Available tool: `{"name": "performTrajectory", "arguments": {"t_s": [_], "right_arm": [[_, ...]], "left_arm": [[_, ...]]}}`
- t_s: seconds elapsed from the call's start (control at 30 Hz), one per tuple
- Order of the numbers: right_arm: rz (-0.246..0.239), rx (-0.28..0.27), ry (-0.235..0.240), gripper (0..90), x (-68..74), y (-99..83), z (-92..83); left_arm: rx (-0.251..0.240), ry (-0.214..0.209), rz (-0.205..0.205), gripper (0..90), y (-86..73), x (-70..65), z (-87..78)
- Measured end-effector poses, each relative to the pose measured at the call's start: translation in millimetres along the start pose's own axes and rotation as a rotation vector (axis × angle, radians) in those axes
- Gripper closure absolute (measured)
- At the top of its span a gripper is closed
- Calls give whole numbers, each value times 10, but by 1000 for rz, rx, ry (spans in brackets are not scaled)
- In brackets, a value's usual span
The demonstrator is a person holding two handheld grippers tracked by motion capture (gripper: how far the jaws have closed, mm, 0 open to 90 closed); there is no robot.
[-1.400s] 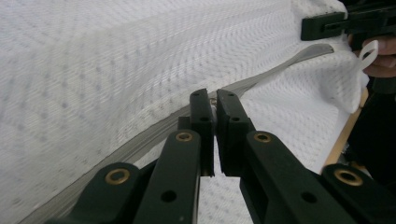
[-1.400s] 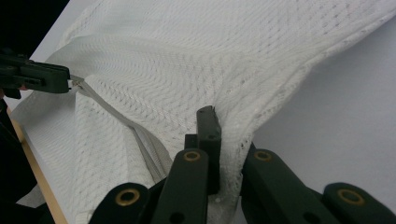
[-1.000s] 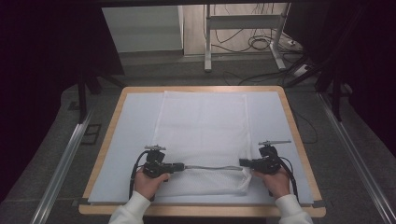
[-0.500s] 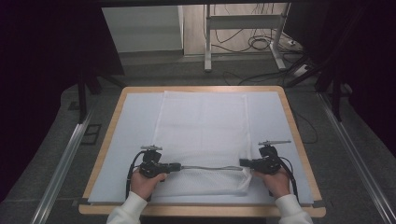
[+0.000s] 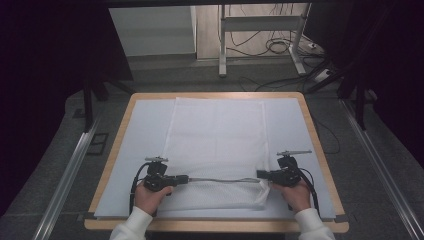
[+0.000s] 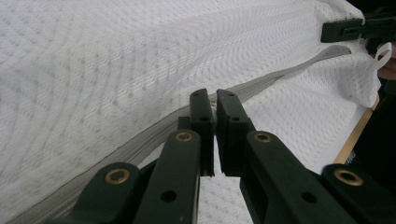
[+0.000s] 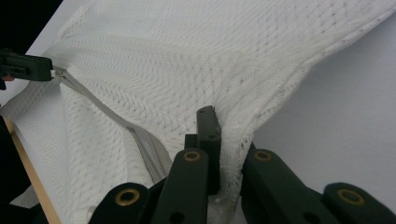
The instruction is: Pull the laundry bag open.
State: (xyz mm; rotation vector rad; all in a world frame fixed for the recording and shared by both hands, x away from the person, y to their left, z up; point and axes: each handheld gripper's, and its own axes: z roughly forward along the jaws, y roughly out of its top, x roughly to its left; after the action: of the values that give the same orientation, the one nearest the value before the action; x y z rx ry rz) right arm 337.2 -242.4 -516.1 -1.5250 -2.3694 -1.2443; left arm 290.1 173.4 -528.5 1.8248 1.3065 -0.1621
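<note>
A white mesh bag (image 5: 217, 135) lies flat on the table's white mat (image 5: 142, 130), with a grey zipper (image 5: 220, 180) across its near end. My left gripper (image 5: 186, 178) is at the zipper's left end. In the left gripper view it (image 6: 215, 99) is shut on the small zipper pull (image 6: 215, 103). My right gripper (image 5: 259, 174) is at the zipper's right end, near the bag's corner. It (image 7: 222, 126) is shut on a bunched fold of the mesh beside the zipper tape (image 7: 140, 140). The zipper is stretched straight between the two grippers.
The mat sits on a wood-edged table (image 5: 320, 165); its near edge runs just behind both hands. A metal stand (image 5: 260, 35) and cables (image 5: 280, 47) are on the floor beyond the far edge. Rails (image 5: 70, 170) flank the table.
My left gripper has edged a little to the left along the zipper line. The right gripper has stayed where it was.
</note>
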Motion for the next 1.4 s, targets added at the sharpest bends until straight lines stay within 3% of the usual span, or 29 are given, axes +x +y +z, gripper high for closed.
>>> {"name": "performTrajectory", "arguments": {"t_s": [1.4], "right_arm": [[-11,9,-12,887,2,-11,14]], "left_arm": [[-63,78,-51,868,-203,394,-518]]}}
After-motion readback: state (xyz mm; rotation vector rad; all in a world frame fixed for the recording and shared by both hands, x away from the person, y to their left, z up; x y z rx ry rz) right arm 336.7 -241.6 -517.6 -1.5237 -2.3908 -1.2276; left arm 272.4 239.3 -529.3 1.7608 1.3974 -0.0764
